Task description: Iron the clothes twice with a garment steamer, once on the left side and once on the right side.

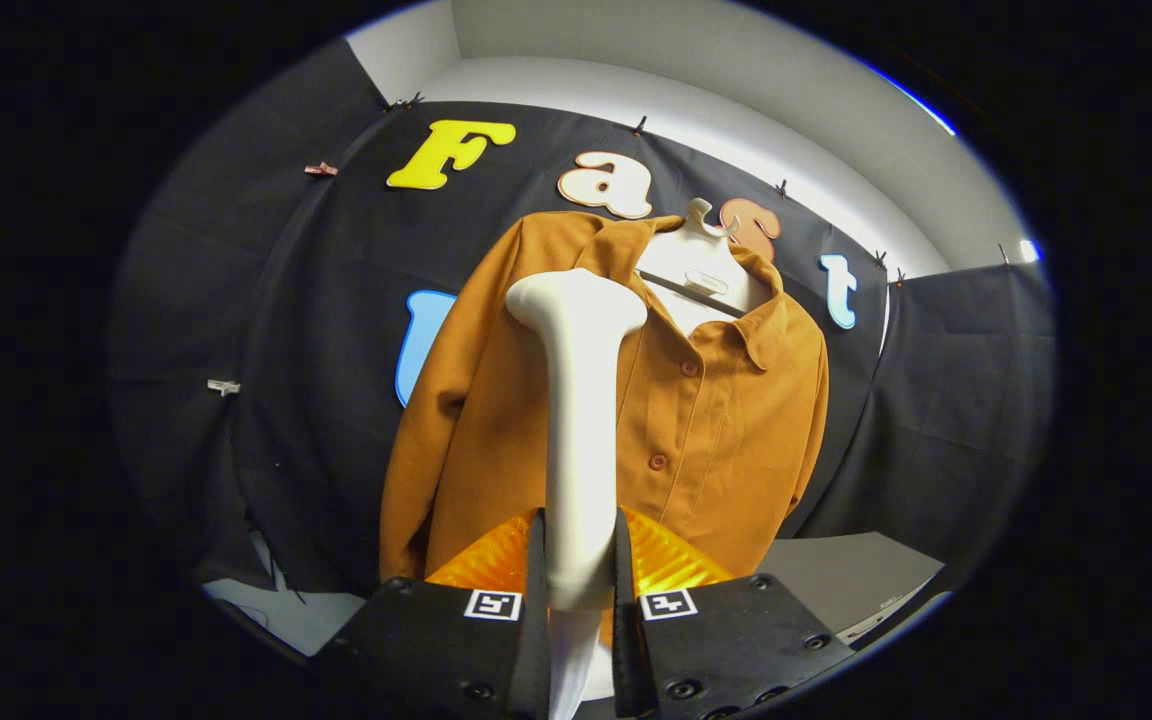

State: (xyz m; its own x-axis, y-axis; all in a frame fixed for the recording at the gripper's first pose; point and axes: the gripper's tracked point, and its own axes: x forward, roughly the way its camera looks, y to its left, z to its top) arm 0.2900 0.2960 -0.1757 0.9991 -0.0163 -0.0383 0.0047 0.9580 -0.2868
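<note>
One white garment steamer (578,400) stands upright, its handle clamped between the two black fingers (536,570) of the gripper (578,575). Its head reaches the upper left chest of one rust-orange shirt (716,420), which hangs on a single white hanger (698,268) just beyond. Two buttons (689,368) show; the steamer covers part of the shirt front, and the hem is hidden behind the fingers. Black cloth (316,330) lines the booth, under a white ceiling (736,70).

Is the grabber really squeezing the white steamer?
Touching. In the gripper view both fingers press the steamer handle's sides, no gap; its head is up by the orange shirt.
</note>
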